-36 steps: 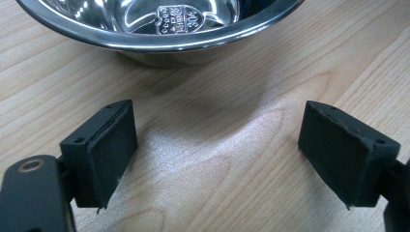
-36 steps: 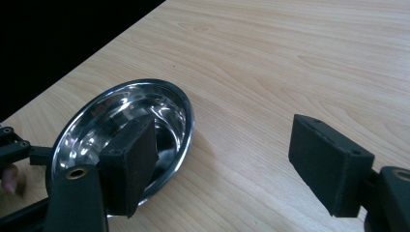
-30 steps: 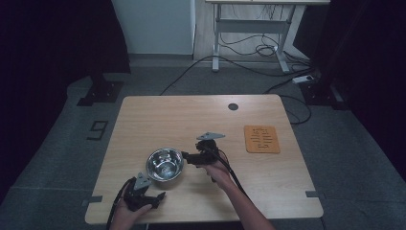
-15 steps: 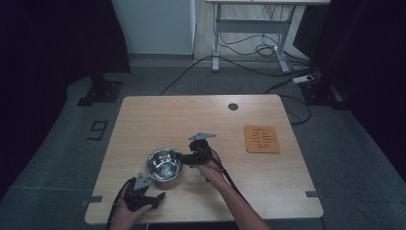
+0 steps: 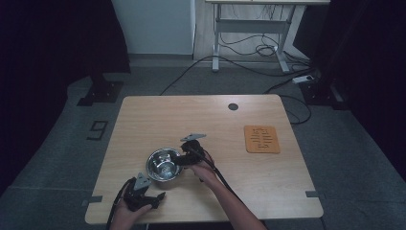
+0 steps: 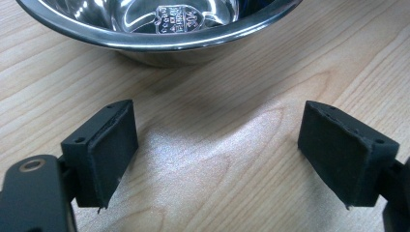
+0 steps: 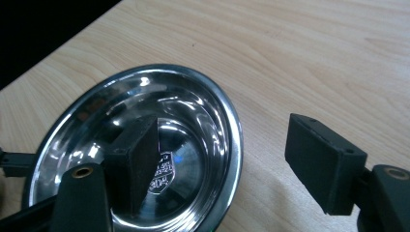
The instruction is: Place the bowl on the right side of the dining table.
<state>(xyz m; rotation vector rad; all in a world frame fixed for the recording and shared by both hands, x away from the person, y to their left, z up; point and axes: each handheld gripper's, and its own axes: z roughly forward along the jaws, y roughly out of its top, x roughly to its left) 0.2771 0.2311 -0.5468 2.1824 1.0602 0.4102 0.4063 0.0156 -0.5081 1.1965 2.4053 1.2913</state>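
Observation:
A shiny steel bowl (image 5: 163, 165) sits on the wooden table (image 5: 158, 120), toward its front left. My right gripper (image 5: 181, 159) is open at the bowl's right rim. In the right gripper view the right gripper (image 7: 227, 145) straddles the rim of the bowl (image 7: 193, 116), with its left jaw inside and its right jaw outside over the wood. My left gripper (image 5: 145, 190) rests near the front edge, just in front of the bowl. In its own view the left gripper (image 6: 220, 130) stands wide open over bare wood, with the bowl (image 6: 159, 29) a short way ahead.
An orange slotted mat (image 5: 262, 139) lies on the right side of the table. A small black round cap (image 5: 233, 106) sits near the far edge. Beyond the table, cables and a desk frame (image 5: 249, 28) stand on the grey floor.
My right gripper has moved left to the bowl and now straddles its rim. The bowl and the left gripper have stayed where they were.

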